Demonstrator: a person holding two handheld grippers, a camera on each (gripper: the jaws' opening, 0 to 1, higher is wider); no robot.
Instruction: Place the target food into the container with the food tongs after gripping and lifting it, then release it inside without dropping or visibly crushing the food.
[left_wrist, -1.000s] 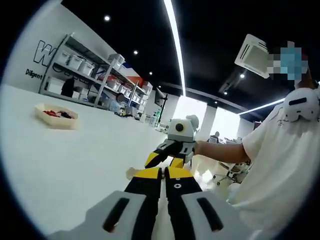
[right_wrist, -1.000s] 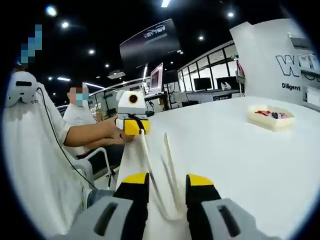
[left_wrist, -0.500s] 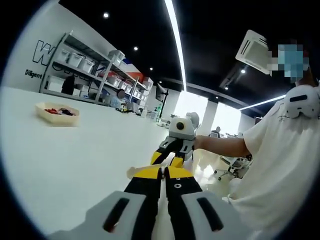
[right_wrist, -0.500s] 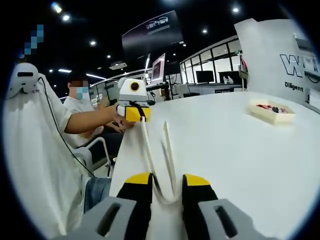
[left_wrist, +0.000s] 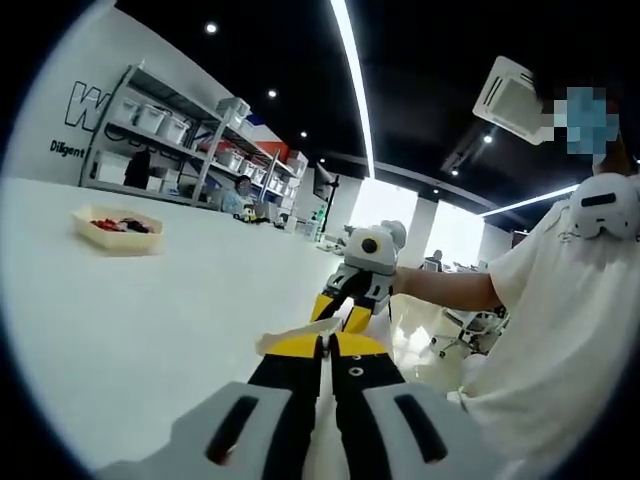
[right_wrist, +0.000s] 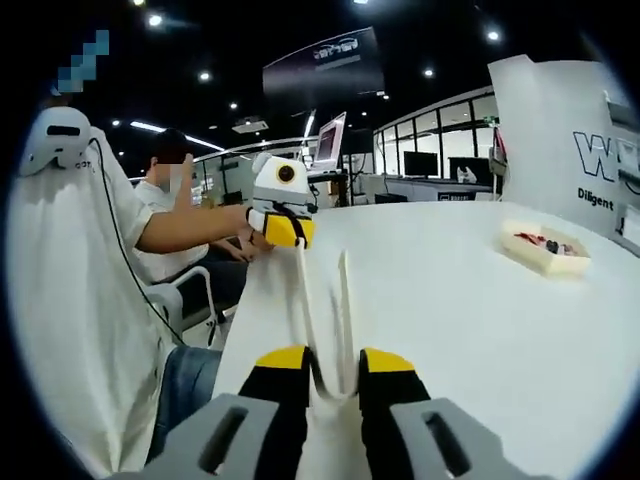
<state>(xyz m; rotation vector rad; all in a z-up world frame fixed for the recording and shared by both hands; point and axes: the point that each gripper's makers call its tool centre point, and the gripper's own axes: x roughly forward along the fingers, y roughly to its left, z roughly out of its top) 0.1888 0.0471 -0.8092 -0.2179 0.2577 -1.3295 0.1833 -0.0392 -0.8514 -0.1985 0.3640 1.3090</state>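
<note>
In the right gripper view, the right gripper (right_wrist: 322, 362) has its two yellow-tipped black jaws drawn close around the looped end of one pair of pale cream plastic food tongs (right_wrist: 322, 300), so the loop sits pinched between them. The two arms of the tongs run forward over the white bench (right_wrist: 470, 320) and stand slightly apart at their far ends. One arm's tip reaches the left gripper (right_wrist: 283, 228), seen ahead near the bench's left edge; whether it is clamped there is hard to tell.

In the left gripper view, the left gripper (left_wrist: 327, 347) shows its own two jaws pressed nearly together, with a pale tip of the tongs at their ends. Whether they pinch it or merely touch it I cannot tell. Just beyond, the right gripper (left_wrist: 345, 308) appears, held by a person in a white shirt (left_wrist: 560, 330).

One shallow cream-coloured tray container (right_wrist: 546, 250) stands well apart from both grippers, toward the bench's far side. It holds small red and dark pieces of food (right_wrist: 541, 241), too small to count.
</note>
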